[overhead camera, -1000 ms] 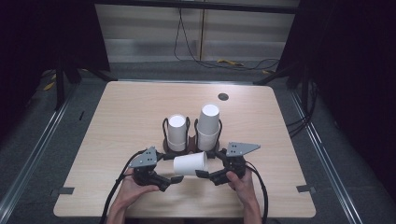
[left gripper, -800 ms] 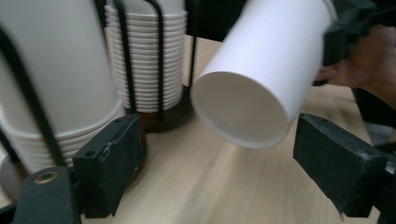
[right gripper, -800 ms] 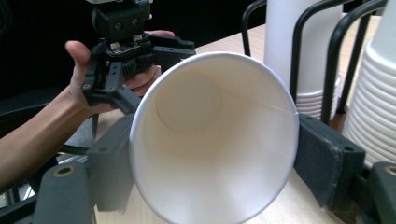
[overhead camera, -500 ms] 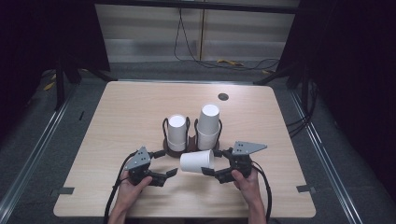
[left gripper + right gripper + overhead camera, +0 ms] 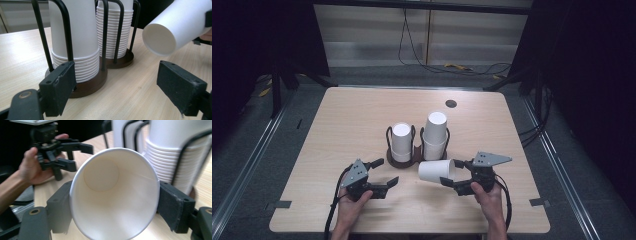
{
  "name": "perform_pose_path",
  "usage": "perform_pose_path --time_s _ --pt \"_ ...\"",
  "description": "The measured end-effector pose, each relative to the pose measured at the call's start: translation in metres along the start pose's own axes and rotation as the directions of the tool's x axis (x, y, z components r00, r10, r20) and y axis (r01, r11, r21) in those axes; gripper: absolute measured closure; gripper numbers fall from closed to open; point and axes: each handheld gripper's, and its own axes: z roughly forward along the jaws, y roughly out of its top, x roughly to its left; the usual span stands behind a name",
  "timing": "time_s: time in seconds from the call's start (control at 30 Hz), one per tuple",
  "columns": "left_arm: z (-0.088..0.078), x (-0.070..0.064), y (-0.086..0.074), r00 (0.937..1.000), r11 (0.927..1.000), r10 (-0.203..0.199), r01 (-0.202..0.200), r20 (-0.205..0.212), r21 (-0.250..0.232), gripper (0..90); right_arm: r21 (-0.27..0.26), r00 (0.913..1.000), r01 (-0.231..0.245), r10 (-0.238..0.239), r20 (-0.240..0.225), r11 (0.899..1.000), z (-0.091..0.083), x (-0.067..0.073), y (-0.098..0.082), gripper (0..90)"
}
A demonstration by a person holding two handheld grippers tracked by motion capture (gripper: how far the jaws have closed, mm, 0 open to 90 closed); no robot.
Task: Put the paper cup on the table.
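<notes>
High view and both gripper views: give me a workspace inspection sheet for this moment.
Surface: light wooden table, with a small dark round disc near the far edge.
Job's things: single white paper cup held on its side; two stacks of white paper cups upside down in a dark wire twin holder.
Clutter: nothing seen.
Grippers: right gripper shut on the cup's rim; left gripper open, holding nothing.
Cables: black cable trails from the right gripper; more on the floor behind.
Surroundings: dark curtains, grey floor.

Black tools (image 5: 374,177), grey three-cornered plates
</notes>
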Motion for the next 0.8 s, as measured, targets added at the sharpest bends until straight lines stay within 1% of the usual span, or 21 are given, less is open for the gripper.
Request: perform_pose_path --time_s 0.07,0.1,0.17,0.2,0.23,0.27,0.3,0.33,0.37,0.43,0.5,0.53,0.57,0.63,0.67,0.7,0.73,0.8 --pt "0.000 0.000 0.000 1.0000 1.0000 0.006 -0.006 0.000 0.005 15.7 0.006 0.9997 -0.009 0.009 0.024 1.000 -0.005 -0.001 -0.001 22.3" --pt "0.000 -0.001 0.000 0.9999 1.0000 0.010 -0.010 -0.007 -0.001 15.7 0.009 0.9991 -0.014 0.013 0.039 1.000 -0.007 -0.002 -0.001 22.4" --pt "0.000 -0.002 0.000 0.9992 0.9996 0.029 -0.029 -0.026 0.007 15.7 0.010 0.9978 -0.022 0.022 0.063 1.000 -0.011 -0.002 -0.001 22.5" --pt "0.000 -0.004 0.000 0.9988 0.9995 0.033 -0.032 -0.037 0.006 15.7 0.015 0.9966 -0.024 0.023 0.079 1.000 -0.013 -0.002 0.000 22.5" --pt "0.000 -0.005 0.000 0.9989 0.9996 0.029 -0.029 -0.037 -0.003 15.7 0.021 0.9951 -0.027 0.025 0.096 0.999 -0.014 -0.002 0.000 22.6" --pt "-0.002 -0.006 -0.001 0.9977 0.9993 0.028 -0.030 -0.062 -0.021 15.7 0.025 0.9940 -0.033 0.030 0.105 0.999 -0.015 -0.003 0.000 22.6" --pt "-0.004 -0.006 -0.002 0.9973 0.9988 0.017 -0.021 -0.071 -0.045 15.7 0.031 0.9925 -0.042 0.038 0.116 0.999 -0.016 -0.003 0.000 22.6" --pt "-0.006 -0.005 -0.003 0.9963 0.9979 0.013 -0.019 -0.085 -0.063 15.7 0.041 0.9910 -0.041 0.035 0.129 0.998 -0.017 -0.004 0.000 22.6" --pt "-0.007 -0.006 -0.004 0.9958 0.9965 0.005 -0.012 -0.091 -0.083 15.7 0.051 0.9886 -0.048 0.041 0.145 0.998 -0.017 -0.005 0.000 22.6" --pt "-0.007 -0.006 -0.004 0.9948 0.9961 -0.006 -0.003 -0.102 -0.088 15.6 0.074 0.9844 -0.058 0.045 0.170 0.996 -0.017 -0.007 0.000 22.7" --pt "-0.007 -0.007 -0.004 0.9940 0.9966 0.005 -0.014 -0.109 -0.081 15.7 0.084 0.9807 -0.067 0.051 0.189 0.994 -0.018 -0.009 0.000 22.7" --pt "-0.007 -0.007 -0.004 0.9941 0.9965 0.012 -0.021 -0.108 -0.081 15.7 0.089 0.9774 -0.073 0.054 0.205 0.993 -0.019 -0.010 0.001 22.7" --pt "-0.007 -0.007 -0.004 0.9950 0.9964 0.020 -0.028 -0.098 -0.079 15.7 0.093 0.9752 -0.079 0.057 0.214 0.993 -0.020 -0.010 0.001 22.9" --pt "-0.007 -0.008 -0.004 0.9947 0.9961 0.023 -0.031 -0.100 -0.083 15.7 0.109 0.9697 -0.095 0.067 0.235 0.990 -0.022 -0.011 0.003 22.9" --pt "-0.008 -0.007 -0.004 0.9949 0.9958 0.041 -0.048 -0.093 -0.078 15.7 0.110 0.9677 -0.103 0.074 0.241 0.989 -0.024 -0.012 0.004 23.0" --pt "-0.007 -0.009 -0.004 0.9944 0.9959 0.035 -0.043 -0.100 -0.079 15.7 0.121 0.9672 -0.104 0.072 0.243 0.987 -0.024 -0.012 0.005 23.0" --pt "-0.007 -0.010 -0.004 0.9944 0.9958 0.040 -0.047 -0.098 -0.078 15.7 0.144 0.9633 -0.102 0.061 0.261 0.984 -0.025 -0.012 0.006 23.0" --pt "-0.007 -0.009 -0.004 0.9931 0.9960 0.037 -0.046 -0.111 -0.076 15.7 0.169 0.9561 -0.111 0.059 0.287 0.979 -0.026 -0.013 0.009 22.9"
